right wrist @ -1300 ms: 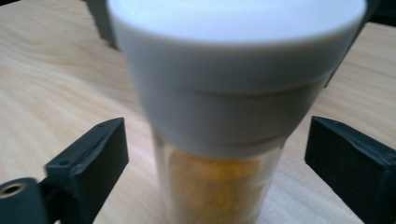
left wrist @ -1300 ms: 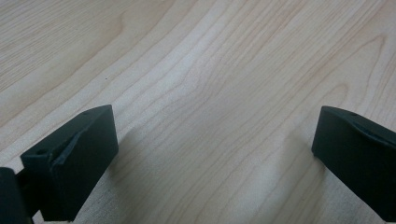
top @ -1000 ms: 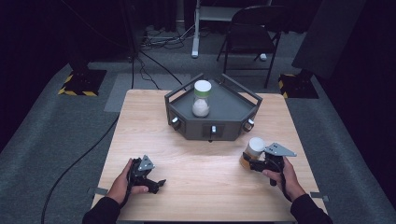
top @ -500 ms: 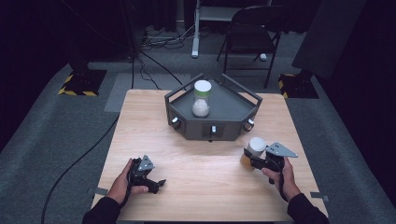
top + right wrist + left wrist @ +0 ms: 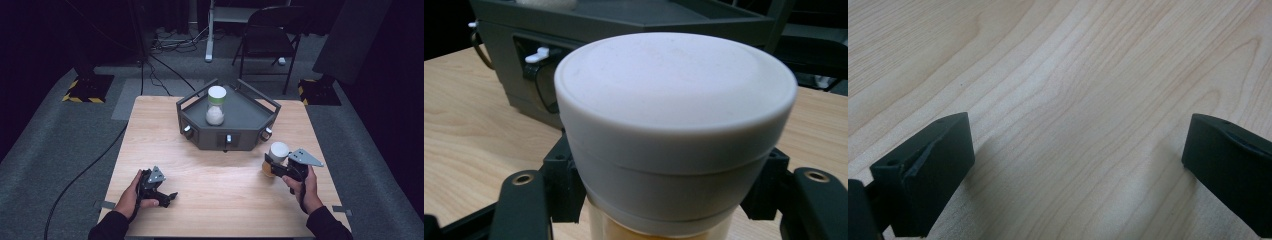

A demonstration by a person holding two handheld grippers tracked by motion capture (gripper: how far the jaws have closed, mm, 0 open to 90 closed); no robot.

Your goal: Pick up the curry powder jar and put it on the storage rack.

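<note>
A jar with a white lid (image 5: 278,151) and yellow-orange contents stands at the table's right side, in front of a dark grey tray (image 5: 246,116). My right gripper (image 5: 273,168) is shut on it below the lid; in the right gripper view the lid (image 5: 674,100) fills the space between the jaws of that gripper (image 5: 669,202). My left gripper (image 5: 169,197) rests low over the front left of the table, a hand around it. In the left gripper view this gripper (image 5: 1078,160) is open, with bare wood between its jaws.
A second jar (image 5: 216,106) with a white lid and white powder stands upright in the tray, which has knobs on its front wall (image 5: 539,55). The wooden table (image 5: 215,185) has bare room between the two hands. A folding chair (image 5: 270,30) and cables lie beyond the table.
The right gripper with its jar has shifted very slightly to the right. The left gripper has not moved.
</note>
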